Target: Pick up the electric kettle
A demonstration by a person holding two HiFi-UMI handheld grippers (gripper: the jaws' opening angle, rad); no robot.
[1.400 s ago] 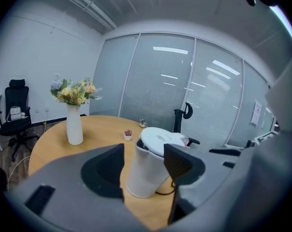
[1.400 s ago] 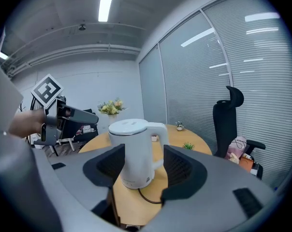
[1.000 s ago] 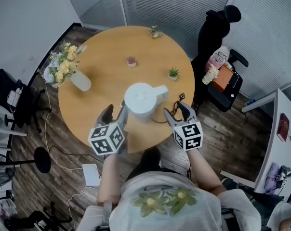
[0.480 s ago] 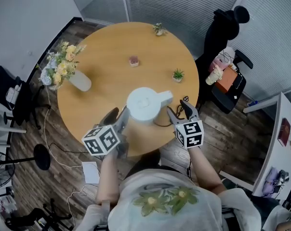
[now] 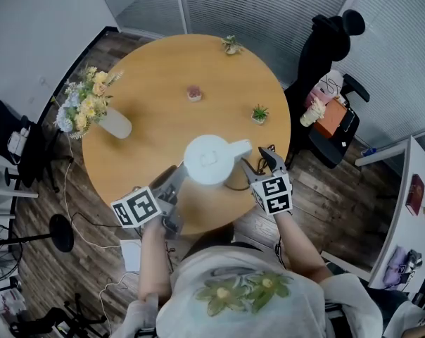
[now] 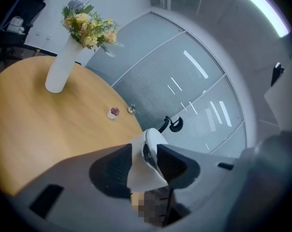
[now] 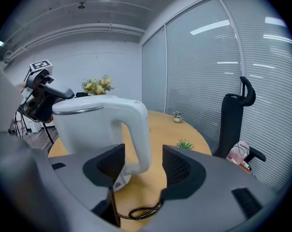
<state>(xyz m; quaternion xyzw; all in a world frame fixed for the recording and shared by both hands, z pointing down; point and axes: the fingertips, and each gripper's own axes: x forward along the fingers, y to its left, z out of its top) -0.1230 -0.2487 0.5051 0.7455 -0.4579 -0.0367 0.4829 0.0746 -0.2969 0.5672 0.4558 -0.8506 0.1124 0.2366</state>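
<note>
**Closing in from both sides**

Nearest first: the left gripper (image 6: 145, 149) has just been closing its jaws, and a white part of the electric kettle (image 5: 209, 159) fills the gap from pad to pad, so it's clamped. The right gripper (image 7: 142, 151) holds its jaws apart around the curved handle (image 7: 138, 124), with a gap showing on either side.

The kettle stands upright by the near rim of the round wooden table (image 5: 156, 69), a black cord (image 7: 143, 210) looped beside its base. It's smooth white plastic with a round lid and a silvery band beneath.

Beyond lies bare tabletop, then a small green plant (image 5: 259, 113), a pink pot (image 5: 193, 92) and, at the left rim, a white vase (image 5: 117, 122) of flowers.
</note>
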